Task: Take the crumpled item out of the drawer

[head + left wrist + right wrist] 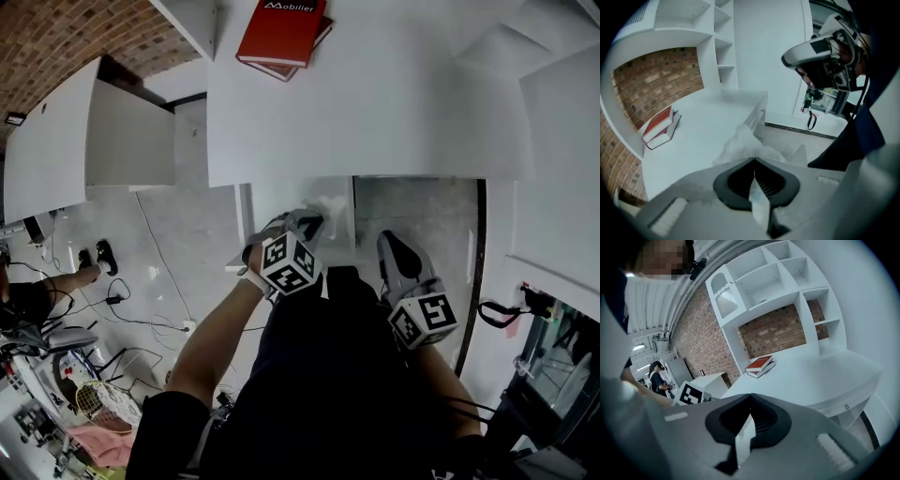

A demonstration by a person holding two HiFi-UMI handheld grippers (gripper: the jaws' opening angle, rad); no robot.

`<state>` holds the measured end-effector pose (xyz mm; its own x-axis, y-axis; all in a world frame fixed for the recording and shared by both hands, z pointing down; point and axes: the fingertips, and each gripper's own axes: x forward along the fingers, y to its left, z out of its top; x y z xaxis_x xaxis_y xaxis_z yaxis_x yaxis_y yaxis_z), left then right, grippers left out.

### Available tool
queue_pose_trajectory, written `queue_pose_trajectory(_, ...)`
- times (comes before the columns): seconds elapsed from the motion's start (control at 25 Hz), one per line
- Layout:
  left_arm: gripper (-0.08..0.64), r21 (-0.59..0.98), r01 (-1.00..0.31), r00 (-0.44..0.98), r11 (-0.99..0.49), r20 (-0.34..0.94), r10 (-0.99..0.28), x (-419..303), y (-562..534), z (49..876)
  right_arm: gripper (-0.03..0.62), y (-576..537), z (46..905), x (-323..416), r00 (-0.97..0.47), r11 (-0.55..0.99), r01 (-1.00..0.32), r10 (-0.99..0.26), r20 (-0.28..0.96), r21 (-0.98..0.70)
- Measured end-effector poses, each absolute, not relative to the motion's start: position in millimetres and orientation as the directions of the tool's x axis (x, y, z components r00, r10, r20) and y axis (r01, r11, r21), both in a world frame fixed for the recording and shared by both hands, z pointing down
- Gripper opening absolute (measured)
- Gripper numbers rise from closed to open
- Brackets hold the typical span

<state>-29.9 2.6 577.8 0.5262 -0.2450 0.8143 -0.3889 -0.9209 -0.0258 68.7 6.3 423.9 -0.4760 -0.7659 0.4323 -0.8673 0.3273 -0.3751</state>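
The crumpled item point(740, 143) is a wad of white, thin material. My left gripper point(753, 161) is shut on it, and the wad bulges out past the jaw tips. In the head view the left gripper point(309, 223) holds the crumpled item point(328, 208) over the open white drawer point(272, 202) under the desk's front edge. My right gripper point(389, 242) hovers just right of the drawer, its jaws shut with nothing in them. In its own view the right gripper point(750, 397) points over the desk, with the left gripper's marker cube point(691, 393) to its left.
The white desk point(375, 103) carries two stacked books, a red one point(281, 33) on top. Shelves and a brick wall point(778, 329) stand behind it. A white cabinet point(84, 141) stands at the left, cables point(122, 300) lie on the floor, and another person point(658, 376) stands far off.
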Motion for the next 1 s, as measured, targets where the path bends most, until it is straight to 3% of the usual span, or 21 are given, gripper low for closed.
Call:
queue_pose_trajectory(0.56,0.006,-0.039,-0.451,0.527,-0.892,0.794,-0.301,-45,-60,506,0.003,-7,384,74,-0.459,0.353,-0.879,-0.810,0.365,-0.321)
queue_pose_trajectory(1.0,0.006,0.002,-0.454,0.486,-0.891,0.838,-0.246,-45,-131,541,0.003,-6,373,99,-0.377,0.275,-0.914,-0.850,0.369,-0.299)
